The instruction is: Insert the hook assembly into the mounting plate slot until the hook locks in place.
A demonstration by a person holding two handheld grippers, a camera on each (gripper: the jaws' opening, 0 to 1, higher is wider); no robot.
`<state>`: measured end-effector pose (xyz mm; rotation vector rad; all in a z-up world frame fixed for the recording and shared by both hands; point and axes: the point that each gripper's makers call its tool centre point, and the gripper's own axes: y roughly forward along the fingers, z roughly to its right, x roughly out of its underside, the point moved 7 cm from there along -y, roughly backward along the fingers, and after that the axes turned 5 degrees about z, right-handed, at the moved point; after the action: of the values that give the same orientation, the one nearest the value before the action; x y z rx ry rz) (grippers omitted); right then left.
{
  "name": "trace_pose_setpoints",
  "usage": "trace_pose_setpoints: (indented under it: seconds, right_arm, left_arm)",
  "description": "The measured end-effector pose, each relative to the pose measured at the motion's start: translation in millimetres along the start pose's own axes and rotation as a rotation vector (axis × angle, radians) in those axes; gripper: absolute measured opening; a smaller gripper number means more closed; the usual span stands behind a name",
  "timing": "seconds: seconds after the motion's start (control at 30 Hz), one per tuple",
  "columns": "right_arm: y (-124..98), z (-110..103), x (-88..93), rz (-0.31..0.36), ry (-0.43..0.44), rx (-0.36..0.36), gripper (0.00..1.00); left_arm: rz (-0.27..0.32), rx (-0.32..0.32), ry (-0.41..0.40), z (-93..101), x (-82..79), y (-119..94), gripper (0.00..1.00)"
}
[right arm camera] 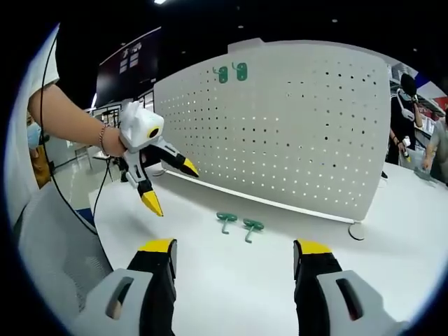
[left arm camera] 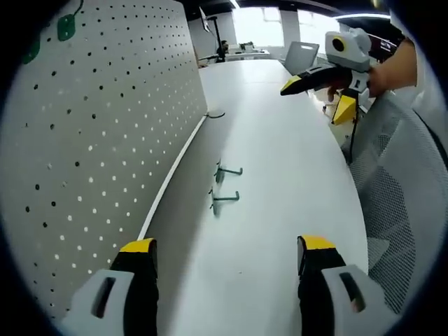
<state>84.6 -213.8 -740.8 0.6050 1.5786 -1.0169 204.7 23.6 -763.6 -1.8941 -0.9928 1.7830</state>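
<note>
Right gripper view: both grippers (right arm camera: 234,252) (right arm camera: 168,185) spread empty, green hooks (right arm camera: 239,225) beside perforated pegboard (right arm camera: 294,133).

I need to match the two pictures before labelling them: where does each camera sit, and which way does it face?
Left gripper view: rides on the left gripper, looking along the pegboard and white table; right gripper held in a hand.
Right gripper view: rides on the right gripper, facing the pegboard; left gripper, forearm.
Shared: two green hooks, pegboard, table.
</note>
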Motion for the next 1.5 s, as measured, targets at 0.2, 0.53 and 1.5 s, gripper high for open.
trace_pose_setpoints:
  seconds: [0.2,0.53,1.5]
  right_arm:
    - [1,-1,-0.4,-0.001,-0.014,-0.005,0.66]
    - [0,-1,0.0,0.008,0.014,-0.002,0.66]
    - [3,-7,3.5,-0.024,-0.002,-0.043,0.66]
  left_arm:
    - [-0.015,0.021,-0.003,-1.5,1.9,8,0.84]
    - [-0.063,0.073,0.015,1.4,4.5,31,0.83]
    - [-0.163,0.207,0.062,3.1,-7.4,87,0.84]
